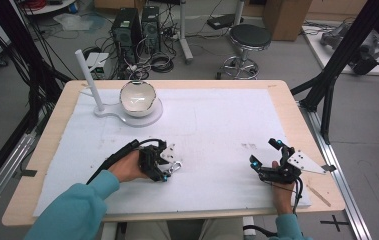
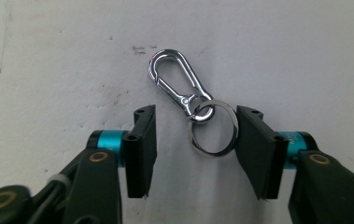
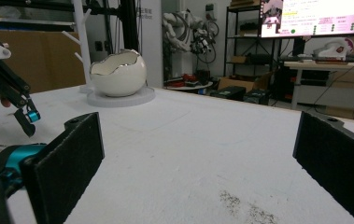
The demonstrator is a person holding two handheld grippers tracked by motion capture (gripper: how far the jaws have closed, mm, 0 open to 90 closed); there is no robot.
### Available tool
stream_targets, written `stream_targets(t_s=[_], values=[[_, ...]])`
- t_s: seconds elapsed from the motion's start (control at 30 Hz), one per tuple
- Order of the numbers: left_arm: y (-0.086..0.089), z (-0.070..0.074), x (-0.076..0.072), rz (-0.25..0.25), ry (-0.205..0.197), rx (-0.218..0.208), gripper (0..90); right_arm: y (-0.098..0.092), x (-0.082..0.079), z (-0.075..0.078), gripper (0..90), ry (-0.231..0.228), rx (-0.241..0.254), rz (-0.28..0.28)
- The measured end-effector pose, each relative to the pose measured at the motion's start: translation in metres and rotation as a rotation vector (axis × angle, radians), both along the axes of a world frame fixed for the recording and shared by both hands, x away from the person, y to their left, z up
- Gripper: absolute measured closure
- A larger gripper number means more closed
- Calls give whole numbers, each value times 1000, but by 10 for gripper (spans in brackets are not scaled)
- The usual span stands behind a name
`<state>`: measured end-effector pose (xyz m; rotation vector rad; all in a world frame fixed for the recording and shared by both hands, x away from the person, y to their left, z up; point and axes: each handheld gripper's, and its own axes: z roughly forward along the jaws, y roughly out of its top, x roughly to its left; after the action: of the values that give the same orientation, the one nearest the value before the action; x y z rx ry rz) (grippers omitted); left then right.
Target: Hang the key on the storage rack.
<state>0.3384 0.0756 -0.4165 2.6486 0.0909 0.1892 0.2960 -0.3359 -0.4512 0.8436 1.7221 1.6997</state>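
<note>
A shiny metal carabiner clip (image 2: 174, 77) joined to a round key ring (image 2: 214, 128) lies flat on the white mat. My left gripper (image 2: 196, 115) points down over it with the ring between its jaws; the right-hand pad (image 2: 254, 144) is at the ring's edge, while the left-hand pad (image 2: 142, 149) stands apart from it. In the high view this left gripper (image 1: 169, 170) sits left of centre over the key ring (image 1: 176, 167). My right gripper (image 1: 265, 152) rests near the right front of the mat, its jaws wide apart with nothing between them (image 3: 198, 140).
A white egg-shaped bowl (image 1: 138, 98) sits on a round white base (image 1: 149, 119) at the back left, beside a white peg stand (image 1: 88, 75). The white mat (image 1: 217, 125) covers most of the wooden table (image 1: 47, 145). Floor clutter and a stool (image 1: 249, 37) lie beyond.
</note>
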Motion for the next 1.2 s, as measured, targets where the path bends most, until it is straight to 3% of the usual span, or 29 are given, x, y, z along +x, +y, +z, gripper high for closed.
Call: stream_targets(t_s=[0.43,0.77,0.97,1.2], values=[[5,5,1,8,10,-15,685,0,0,0,11,-1,-1,1],[6,5,3,11,23,-18,758,0,0,0,10,-2,-2,1],[6,5,6,35,49,-52,796,0,0,0,10,-4,-3,0],[7,5,8,38,53,-54,822,0,0,0,10,0,-1,1]])
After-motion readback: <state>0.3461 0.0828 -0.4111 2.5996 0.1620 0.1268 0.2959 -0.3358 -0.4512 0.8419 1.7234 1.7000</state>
